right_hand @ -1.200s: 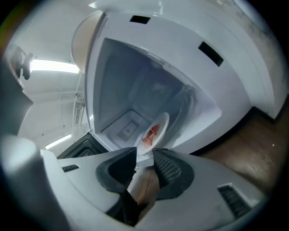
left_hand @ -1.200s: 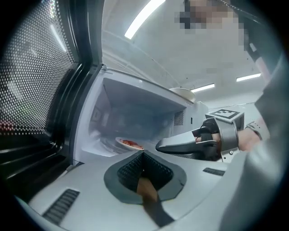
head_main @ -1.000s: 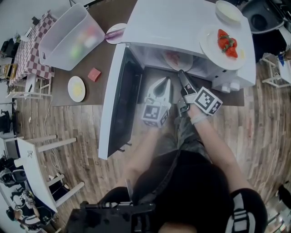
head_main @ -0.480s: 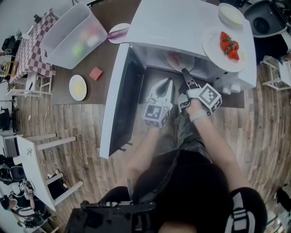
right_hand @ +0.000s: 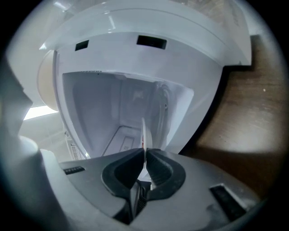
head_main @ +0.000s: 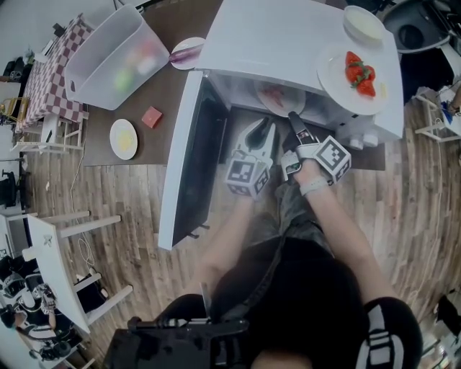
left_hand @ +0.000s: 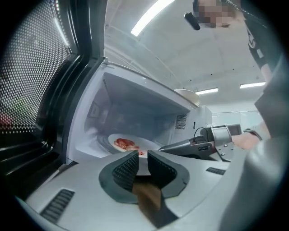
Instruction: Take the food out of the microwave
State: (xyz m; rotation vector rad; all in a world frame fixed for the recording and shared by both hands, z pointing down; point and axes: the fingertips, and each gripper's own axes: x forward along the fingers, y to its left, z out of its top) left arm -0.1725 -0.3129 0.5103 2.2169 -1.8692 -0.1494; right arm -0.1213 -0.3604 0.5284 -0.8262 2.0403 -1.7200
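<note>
The white microwave (head_main: 288, 36) stands open, its door (head_main: 189, 158) swung out to the left. Inside lies a white plate (head_main: 279, 96) with red food (left_hand: 125, 144) on it. My right gripper (head_main: 294, 119) reaches into the opening, rolled on its side. Its jaws are closing on the plate's near rim (right_hand: 143, 133), which runs edge-on between the pads. My left gripper (head_main: 261, 130) hovers just outside the opening, left of the right one. Its jaws are opening, and nothing is between its fingertips (left_hand: 142, 155).
On top of the microwave sit a plate of strawberries (head_main: 358, 72) and a white bowl (head_main: 362, 20). The brown table to the left holds a clear plastic bin (head_main: 112, 58), a small plate (head_main: 123, 138), a red cube (head_main: 151, 116) and another plate (head_main: 185, 52).
The right gripper has rolled about its axis and its jaws have come together on the plate's rim. The left gripper's jaws have parted a little.
</note>
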